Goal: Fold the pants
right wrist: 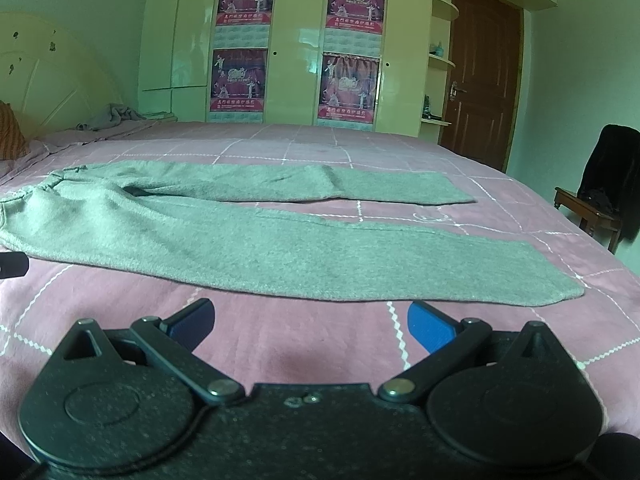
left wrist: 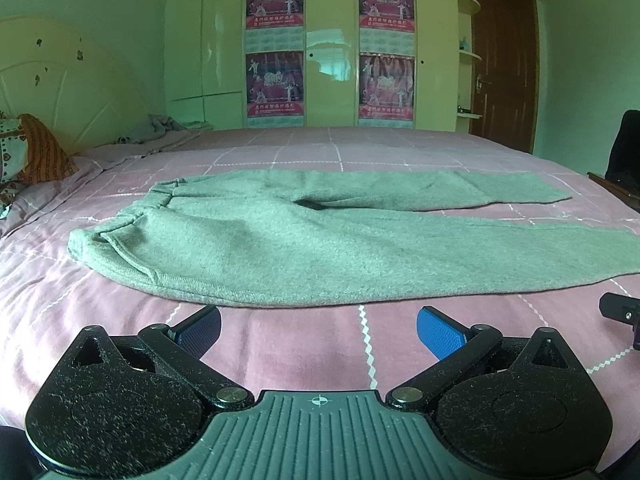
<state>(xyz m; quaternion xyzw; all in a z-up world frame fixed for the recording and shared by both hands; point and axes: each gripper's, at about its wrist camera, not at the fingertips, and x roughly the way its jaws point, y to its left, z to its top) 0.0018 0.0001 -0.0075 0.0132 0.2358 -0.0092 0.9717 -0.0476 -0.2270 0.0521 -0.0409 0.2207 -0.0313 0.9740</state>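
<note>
Between my left gripper's [left wrist: 319, 330] blue pads [left wrist: 438, 332] there is only pink bedspread [left wrist: 304, 344]: the jaws stand wide apart and hold nothing, hovering just short of the near hem of the grey pants [left wrist: 304, 248]. My right gripper [right wrist: 310, 322] is the same, its fingers [right wrist: 430, 326] spread and empty over the bedspread, close to the near leg's lower edge.

At twelve o'clock from both grippers the pants lie flat and unfolded across the bed. In the left wrist view the waistband [left wrist: 116, 240] sits at about ten o'clock, and the two legs run off toward three o'clock, the far leg [left wrist: 460, 190] parted from the near one by a strip of bedspread. In the right wrist view the near leg's cuff [right wrist: 560, 288] lies at about two o'clock, the far leg's cuff [right wrist: 452, 192] beyond it.

At three o'clock in the left view a black piece of the other gripper [left wrist: 620, 308] shows at the frame's edge. Farther out, a headboard [left wrist: 52, 92] stands at nine o'clock, a wardrobe [left wrist: 328, 40] hung with posters at twelve, a brown door [left wrist: 504, 60] at one, and a chair [right wrist: 592, 208] draped in dark cloth at three.
</note>
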